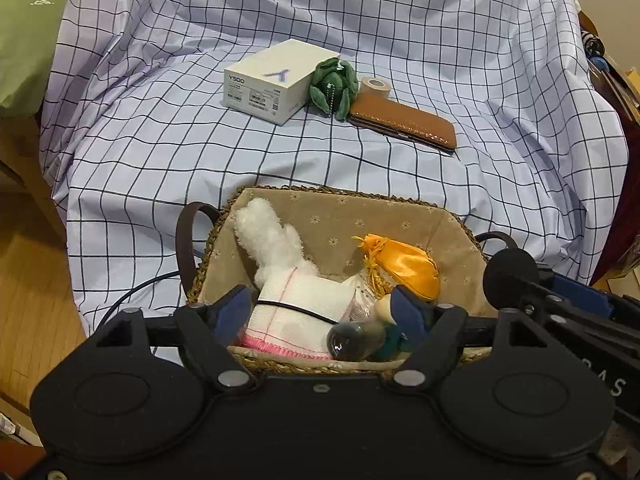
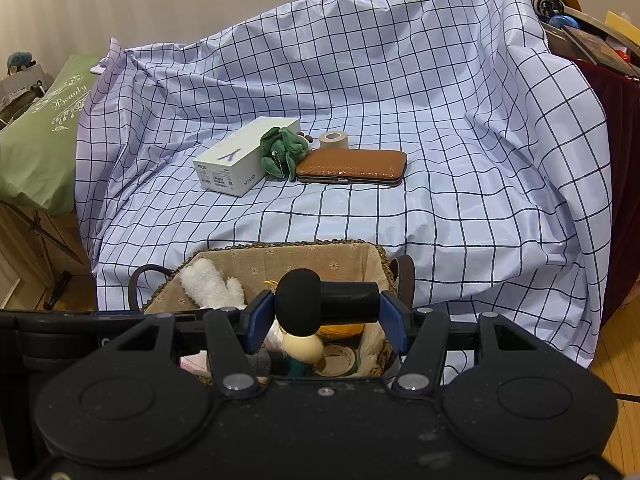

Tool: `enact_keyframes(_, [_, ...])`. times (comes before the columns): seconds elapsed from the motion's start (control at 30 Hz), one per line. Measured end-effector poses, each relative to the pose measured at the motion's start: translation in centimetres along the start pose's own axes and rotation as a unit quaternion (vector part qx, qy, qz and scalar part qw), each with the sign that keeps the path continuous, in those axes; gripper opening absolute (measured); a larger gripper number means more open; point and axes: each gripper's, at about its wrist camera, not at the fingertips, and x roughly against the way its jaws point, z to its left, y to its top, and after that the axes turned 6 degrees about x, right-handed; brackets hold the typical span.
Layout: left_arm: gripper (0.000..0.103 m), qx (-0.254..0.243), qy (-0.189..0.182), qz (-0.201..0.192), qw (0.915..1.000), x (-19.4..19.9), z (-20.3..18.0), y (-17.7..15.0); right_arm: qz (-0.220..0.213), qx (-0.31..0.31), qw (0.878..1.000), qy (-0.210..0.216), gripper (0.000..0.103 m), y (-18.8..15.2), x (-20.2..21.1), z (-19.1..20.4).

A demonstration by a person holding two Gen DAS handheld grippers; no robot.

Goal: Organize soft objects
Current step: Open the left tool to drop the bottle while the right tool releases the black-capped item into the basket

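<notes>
A black foam roller point(image 2: 328, 300) is held over the basket point(image 2: 372, 252).
It is clamped by the right gripper point(image 2: 326, 320); the left gripper point(image 1: 324, 312) is spread wide, empty.

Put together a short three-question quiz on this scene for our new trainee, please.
1. True or false: the right gripper holds a black foam-tipped microphone.
2. What lies between the white box and the brown wallet? A) green plush toy B) orange pouch C) white plush
3. Fill in: the orange pouch lies inside the ____.

Key: 1 true; 2 A, the green plush toy; 3 basket.
</notes>
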Motion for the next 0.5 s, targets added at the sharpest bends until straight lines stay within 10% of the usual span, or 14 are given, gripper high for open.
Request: enact_keyframes(0.5, [0.074, 0.015, 0.028, -0.026, 0.9992, 0.6, 0.59, 0.15, 0.006, 0.004, 1.0, 0.006, 0.057, -0.09, -0.21, 0.31])
